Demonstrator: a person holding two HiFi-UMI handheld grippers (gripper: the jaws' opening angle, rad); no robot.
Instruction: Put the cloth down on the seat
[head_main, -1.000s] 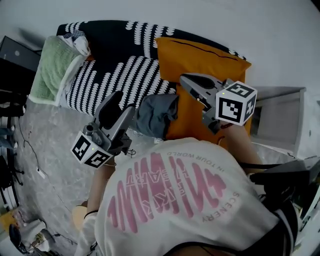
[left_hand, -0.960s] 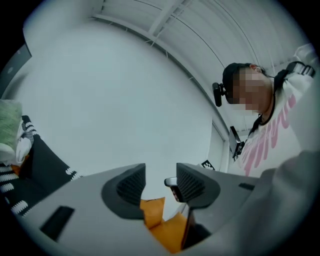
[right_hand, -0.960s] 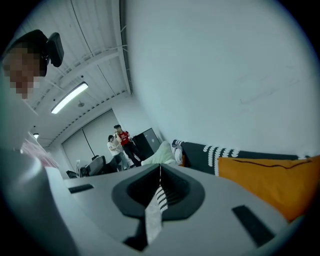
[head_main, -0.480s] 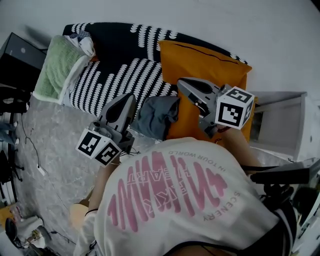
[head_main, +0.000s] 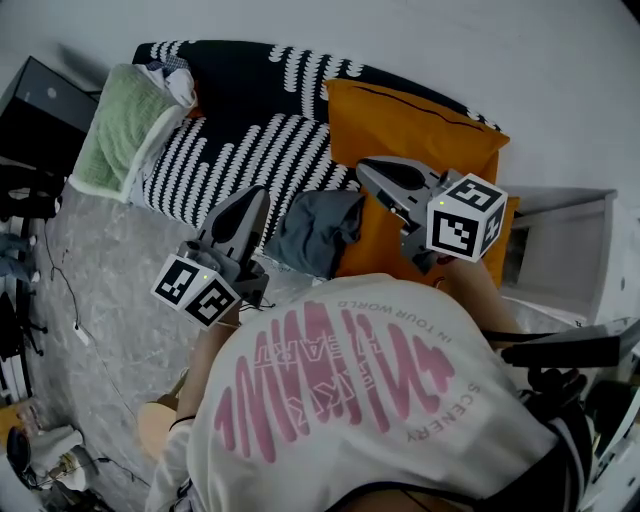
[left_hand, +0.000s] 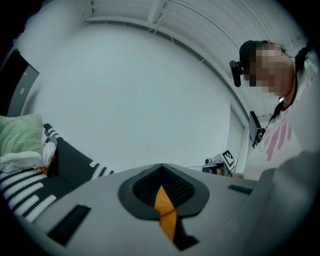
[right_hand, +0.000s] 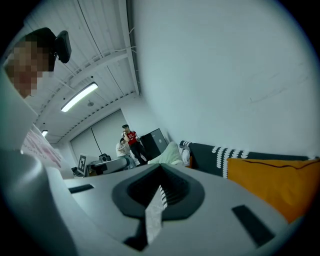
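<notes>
A crumpled grey cloth (head_main: 318, 230) lies on the front edge of the seat (head_main: 230, 150), a sofa with a black and white striped cover, and rests against an orange cushion (head_main: 410, 125). My left gripper (head_main: 258, 192) hovers just left of the cloth, jaws shut with nothing between them. My right gripper (head_main: 362, 165) hangs over the cushion just right of the cloth, also shut and empty. In the left gripper view the jaws (left_hand: 161, 167) meet against a bare wall. The right gripper view shows closed jaws (right_hand: 161, 172) with the cushion (right_hand: 280, 185) beyond them.
A green pillow (head_main: 118, 130) lies at the sofa's left end. A black box (head_main: 40, 100) stands further left, with cables on the grey floor. A white shelf unit (head_main: 560, 250) stands to the right. Two people (right_hand: 127, 145) stand far back in the room.
My left gripper's jaws have closed from open to shut and it has shifted slightly. The cloth stays lying on the seat, and the right gripper has barely moved.
</notes>
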